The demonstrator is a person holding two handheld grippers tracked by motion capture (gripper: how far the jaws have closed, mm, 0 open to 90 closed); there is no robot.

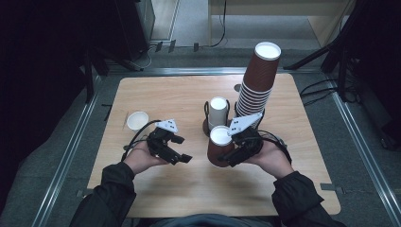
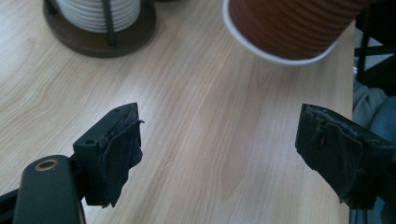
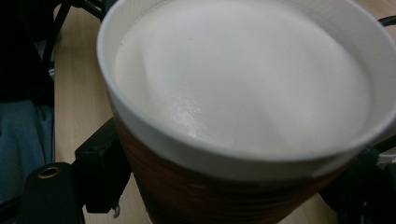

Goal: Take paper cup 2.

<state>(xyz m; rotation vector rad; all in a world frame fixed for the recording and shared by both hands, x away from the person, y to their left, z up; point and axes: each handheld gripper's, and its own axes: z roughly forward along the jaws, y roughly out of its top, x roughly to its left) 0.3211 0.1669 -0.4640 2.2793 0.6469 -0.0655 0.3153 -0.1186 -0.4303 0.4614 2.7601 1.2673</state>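
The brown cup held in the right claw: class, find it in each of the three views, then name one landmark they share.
High view: brown cup just right of centre, gripped by the right claw.
Left gripper view: top right, its ribbed wall and white rim tilted above the table.
Right gripper view: centre, white inside facing the camera.
Shared landmark: the wooden table.

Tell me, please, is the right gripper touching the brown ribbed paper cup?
Touching: in the right gripper view, the right gripper clamps the brown ribbed paper cup on both sides.

Table lit evenly w/ dark surroundings; close gripper views blurry.
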